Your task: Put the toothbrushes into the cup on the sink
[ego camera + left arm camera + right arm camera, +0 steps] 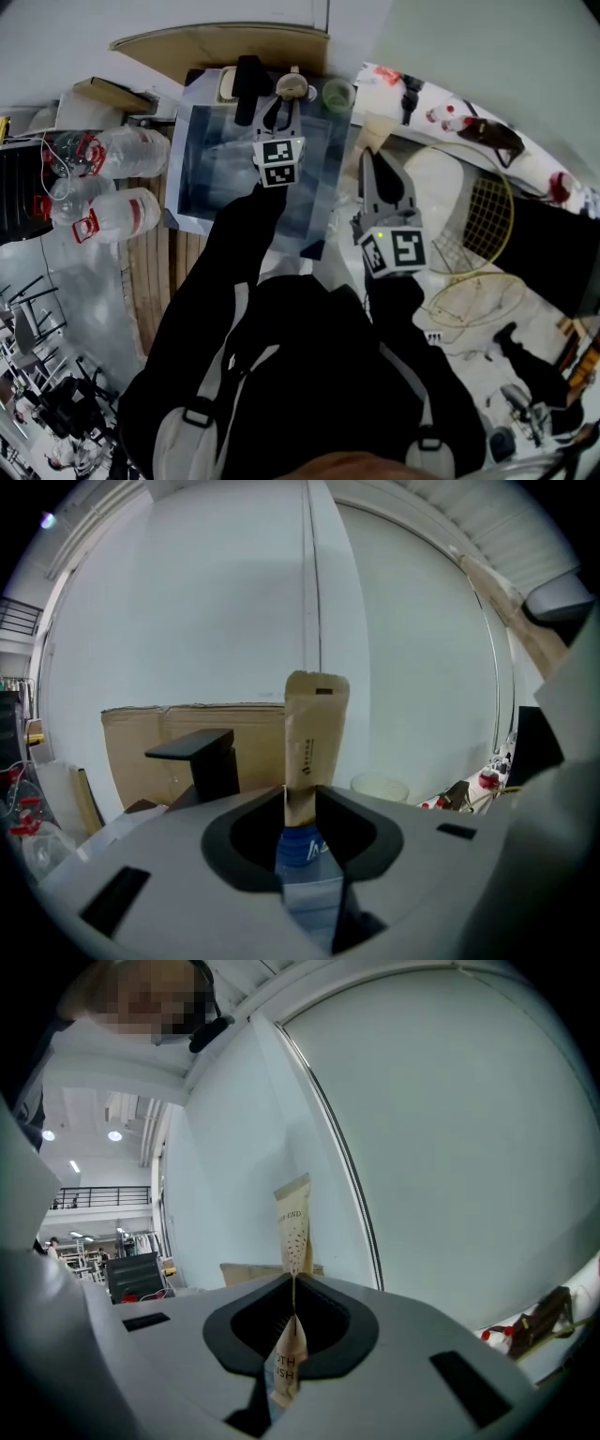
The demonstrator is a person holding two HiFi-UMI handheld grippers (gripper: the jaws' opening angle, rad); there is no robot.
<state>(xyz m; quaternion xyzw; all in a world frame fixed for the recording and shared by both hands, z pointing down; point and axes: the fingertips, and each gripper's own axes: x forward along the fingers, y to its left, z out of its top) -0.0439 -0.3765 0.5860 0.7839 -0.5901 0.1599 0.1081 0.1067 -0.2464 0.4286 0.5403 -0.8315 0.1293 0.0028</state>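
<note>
My left gripper (280, 111) hangs over the back of the steel sink (199, 178), shut on a toothbrush in a tan and blue paper wrapper (315, 733) that stands up between the jaws. The pale translucent cup (337, 94) stands at the sink's back right corner and also shows in the left gripper view as a cup (380, 787) right of the wrapper. My right gripper (374, 161) is right of the sink, nearer me, shut on a second toothbrush in a cream wrapper (293, 1227). The jaws pinch that wrapper (373, 138) at its middle.
A black faucet (247, 84) rises at the sink's back edge, left of the cup. Large water bottles (117, 150) lie on the floor to the left. Cardboard (225, 42) leans on the wall behind. Badminton rackets (483, 211) and clutter cover the right side.
</note>
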